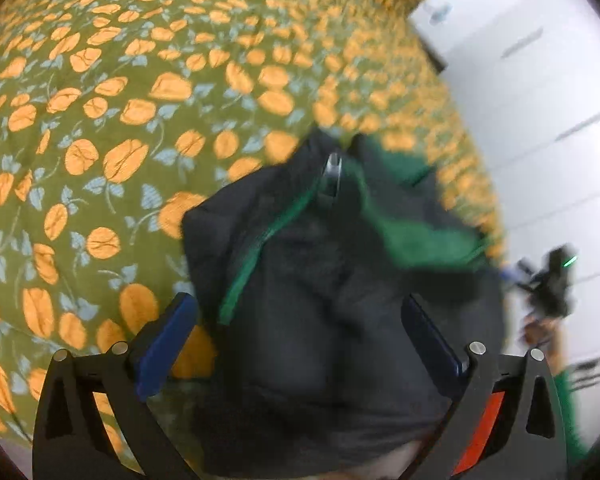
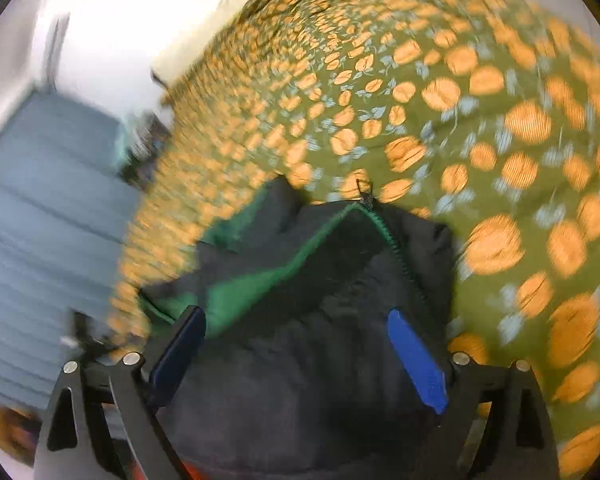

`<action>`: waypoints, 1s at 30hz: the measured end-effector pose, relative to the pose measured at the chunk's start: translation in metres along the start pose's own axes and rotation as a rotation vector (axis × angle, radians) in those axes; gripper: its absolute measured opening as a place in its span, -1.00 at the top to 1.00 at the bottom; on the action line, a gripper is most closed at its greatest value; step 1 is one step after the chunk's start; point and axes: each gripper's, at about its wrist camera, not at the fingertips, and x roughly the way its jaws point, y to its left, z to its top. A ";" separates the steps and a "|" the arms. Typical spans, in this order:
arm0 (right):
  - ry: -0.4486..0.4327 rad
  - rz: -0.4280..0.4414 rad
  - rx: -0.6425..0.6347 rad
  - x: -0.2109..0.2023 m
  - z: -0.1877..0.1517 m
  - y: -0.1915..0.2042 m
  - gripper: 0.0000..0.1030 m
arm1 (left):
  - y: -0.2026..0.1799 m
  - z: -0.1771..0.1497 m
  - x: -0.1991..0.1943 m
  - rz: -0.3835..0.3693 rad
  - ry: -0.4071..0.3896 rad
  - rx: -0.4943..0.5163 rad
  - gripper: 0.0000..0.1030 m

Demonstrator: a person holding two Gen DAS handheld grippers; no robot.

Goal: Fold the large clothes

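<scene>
A black jacket with green lining and a green zipper lies bunched on a bed. In the left wrist view my left gripper is open, its blue pads wide apart with the jacket's black cloth between and below them. A silver zipper pull shows at the jacket's far end. In the right wrist view the same jacket lies under my right gripper, which is also open, pads apart over the black cloth. The green lining shows on the left. Both views are blurred.
A green bedspread with orange flowers covers the bed, also in the right wrist view. White cabinet doors stand to the right of the bed. A blue-grey striped surface lies left of the bed.
</scene>
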 end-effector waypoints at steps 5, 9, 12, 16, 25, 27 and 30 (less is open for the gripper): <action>0.134 -0.290 -0.273 0.051 -0.007 0.017 -0.83 | -0.017 0.003 0.045 0.153 0.031 0.130 -0.34; 0.109 -0.357 -0.352 0.048 -0.011 0.035 0.41 | -0.027 0.008 0.036 0.230 -0.018 0.135 0.66; 0.018 -0.491 -0.492 0.034 -0.009 0.065 0.68 | -0.039 0.018 0.008 0.246 -0.128 0.125 0.73; -0.167 -0.526 -0.499 0.011 0.011 0.089 0.69 | -0.051 0.032 -0.004 0.294 -0.273 0.102 0.71; -0.128 -0.526 -0.258 0.086 0.025 0.023 0.66 | -0.012 0.031 0.097 0.468 -0.291 0.073 0.14; -0.145 -0.513 -0.250 0.098 0.016 0.009 0.61 | -0.007 0.026 0.100 0.447 -0.313 0.059 0.08; -0.187 -0.506 -0.267 0.108 0.010 0.001 0.53 | -0.002 0.025 0.106 0.413 -0.324 0.055 0.03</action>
